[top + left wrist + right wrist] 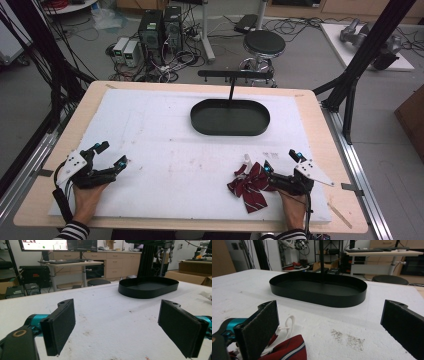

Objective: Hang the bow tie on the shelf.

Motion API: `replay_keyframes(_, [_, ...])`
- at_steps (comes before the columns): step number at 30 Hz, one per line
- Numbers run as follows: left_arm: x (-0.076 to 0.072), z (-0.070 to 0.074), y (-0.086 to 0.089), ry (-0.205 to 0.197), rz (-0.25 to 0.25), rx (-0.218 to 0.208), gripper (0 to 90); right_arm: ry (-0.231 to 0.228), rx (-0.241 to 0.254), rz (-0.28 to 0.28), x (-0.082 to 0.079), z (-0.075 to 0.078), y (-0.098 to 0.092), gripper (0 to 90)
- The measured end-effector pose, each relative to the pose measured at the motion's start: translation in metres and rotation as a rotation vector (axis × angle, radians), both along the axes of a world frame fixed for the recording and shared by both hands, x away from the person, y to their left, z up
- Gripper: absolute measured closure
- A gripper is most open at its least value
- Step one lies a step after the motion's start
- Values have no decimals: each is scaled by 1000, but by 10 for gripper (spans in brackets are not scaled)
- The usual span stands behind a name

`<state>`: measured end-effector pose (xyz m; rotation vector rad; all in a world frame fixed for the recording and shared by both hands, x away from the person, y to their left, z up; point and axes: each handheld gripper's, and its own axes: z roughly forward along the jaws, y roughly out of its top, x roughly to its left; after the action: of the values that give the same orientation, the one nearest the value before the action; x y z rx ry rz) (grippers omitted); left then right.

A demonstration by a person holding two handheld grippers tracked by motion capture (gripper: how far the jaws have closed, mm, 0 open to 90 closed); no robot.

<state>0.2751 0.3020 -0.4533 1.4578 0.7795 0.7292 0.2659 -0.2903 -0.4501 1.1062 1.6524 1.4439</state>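
Note:
A dark red striped bow tie [248, 186] with a white strap [247, 161] lies on the white foam board near the front right. My right gripper [283, 163] stands open just right of it, its left jaw beside the bow [287, 350]. The strap [288, 323] loops out past that jaw. A black oval tray [230, 118] with a thin upright post sits at the middle back, empty [319, 291]. My left gripper [111, 154] rests open at the front left, nothing between its pads [60, 326], the tray [148, 287] far ahead to its right.
The white foam board [165, 150] covers a wooden table [320, 125]. A dark speckled stain [348, 338] marks the board ahead of the right gripper. Black frame posts stand at both table sides. A stool [264, 44] and computers sit on the floor beyond.

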Motion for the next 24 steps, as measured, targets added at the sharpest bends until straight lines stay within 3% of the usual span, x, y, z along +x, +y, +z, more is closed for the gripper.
replay_keyframes(4, [0,0,0,2,0,-1,147,2,6,-2,0,0,0,5])
replay_keyframes(11, [0,0,0,4,-2,8,147,-7,-49,31,0,15,3,6])
replay_keyframes(13, [0,0,0,3,-2,9,148,33,-68,70,4,25,6,6])
replay_keyframes(17, [0,0,-1,2,-3,14,147,48,-99,95,8,32,10,6])
replay_keyframes(24, [0,0,-1,3,-2,16,147,116,-138,137,19,45,17,6])
